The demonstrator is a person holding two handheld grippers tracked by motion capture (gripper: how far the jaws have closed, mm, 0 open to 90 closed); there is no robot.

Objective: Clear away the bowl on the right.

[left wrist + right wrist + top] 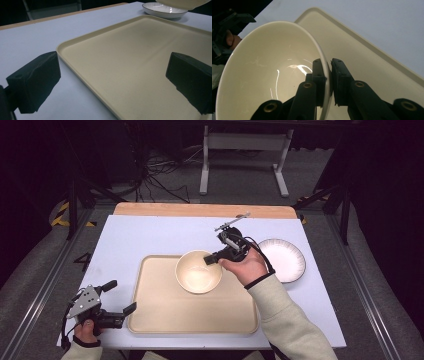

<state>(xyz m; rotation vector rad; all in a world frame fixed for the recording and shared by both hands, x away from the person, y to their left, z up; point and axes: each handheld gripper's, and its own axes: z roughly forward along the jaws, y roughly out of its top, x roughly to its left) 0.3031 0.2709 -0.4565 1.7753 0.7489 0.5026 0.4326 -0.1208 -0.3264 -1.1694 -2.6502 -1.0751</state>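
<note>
A cream bowl (198, 271) hangs over the beige tray (165, 310), held by its right rim. My right gripper (212, 259) is shut on that rim; in the right gripper view one jaw sits inside the bowl (269, 72) and the other outside, with the right gripper (329, 82) clamping the thin wall. My left gripper (120, 296) rests at the tray's front left corner, open, its jaws wide apart over the tray's edge (75, 67) with nothing between them. The bowl's underside (182, 3) peeks in at the top right of the left gripper view.
A white plate with a dark rim (283, 259) lies on the table right of the tray, also seen as the plate (162, 10) beyond the tray's far side. A wooden strip (200, 210) borders the table's far edge. Table legs and cables lie on the floor beyond.
</note>
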